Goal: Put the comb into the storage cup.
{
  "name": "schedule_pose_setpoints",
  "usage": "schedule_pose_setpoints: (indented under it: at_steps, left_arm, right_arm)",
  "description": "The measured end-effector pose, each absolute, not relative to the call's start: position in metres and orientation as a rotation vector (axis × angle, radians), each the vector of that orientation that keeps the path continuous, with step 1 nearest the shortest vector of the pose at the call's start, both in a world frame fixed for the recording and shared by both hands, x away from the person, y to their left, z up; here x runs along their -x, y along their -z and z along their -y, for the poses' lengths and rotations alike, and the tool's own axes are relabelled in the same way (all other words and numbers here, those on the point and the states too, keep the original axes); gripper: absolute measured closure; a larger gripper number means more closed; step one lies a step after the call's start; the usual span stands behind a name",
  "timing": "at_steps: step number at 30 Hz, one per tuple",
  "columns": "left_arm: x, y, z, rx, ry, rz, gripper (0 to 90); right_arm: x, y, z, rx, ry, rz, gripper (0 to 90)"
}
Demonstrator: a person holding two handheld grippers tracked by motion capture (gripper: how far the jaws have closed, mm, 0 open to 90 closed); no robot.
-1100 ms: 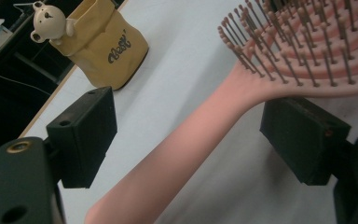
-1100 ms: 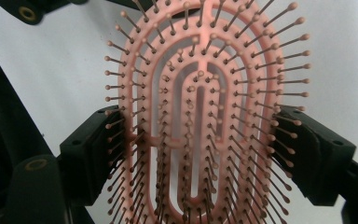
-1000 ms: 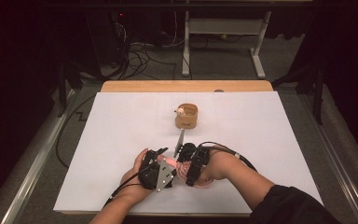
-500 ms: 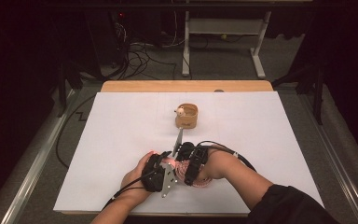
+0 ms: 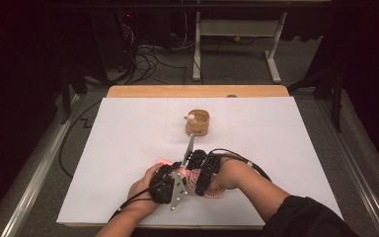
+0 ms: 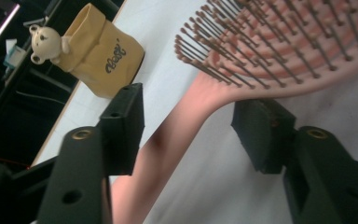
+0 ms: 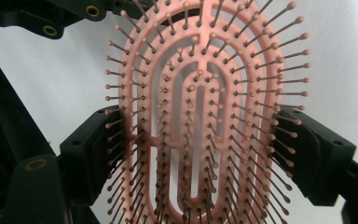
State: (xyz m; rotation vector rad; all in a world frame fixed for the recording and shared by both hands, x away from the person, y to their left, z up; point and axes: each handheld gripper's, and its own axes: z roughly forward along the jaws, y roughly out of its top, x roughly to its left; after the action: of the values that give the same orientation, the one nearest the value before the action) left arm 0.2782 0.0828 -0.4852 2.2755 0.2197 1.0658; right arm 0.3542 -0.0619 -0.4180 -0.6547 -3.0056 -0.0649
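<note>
A pink hairbrush (image 5: 196,178) with ball-tipped bristles is held just above the white table cover, near its front edge. My right gripper (image 7: 200,149) is shut on the brush head (image 7: 200,107), one pad on each long side. My left gripper (image 6: 191,121) has the handle (image 6: 163,149) between its jaws. They have just been closing, and a gap still shows on both sides of the handle. In the high view the left gripper (image 5: 170,170) and the right gripper (image 5: 200,180) sit close together.
A small yellow pouch (image 5: 198,123) with a bear figure (image 6: 46,39) on its rim stands upright behind the hands, toward the far side. The white cover (image 5: 128,133) spreads wide to the left and right. A wooden table edge (image 5: 197,91) runs along the back.
The left gripper's jaws have drawn closer together around the brush handle. Both hands and the brush stay where they were.
</note>
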Motion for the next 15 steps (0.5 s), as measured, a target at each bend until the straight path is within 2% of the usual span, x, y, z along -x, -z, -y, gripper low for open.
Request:
schedule_pose_setpoints:
  at_steps: [4,15]
  left_arm:
    - [-0.2765,0.4855,-0.0827,-2.278,-1.095,-0.179,52.3]
    - [-0.2733,0.4883,-0.0793,-2.308,-1.134,-0.121,56.0]
  right_arm:
    - [-0.3543,0.4176,0.0624,0.669,0.066,2.997,20.8]
    - [-0.3543,0.4185,0.0615,0.673,0.047,2.992,20.8]
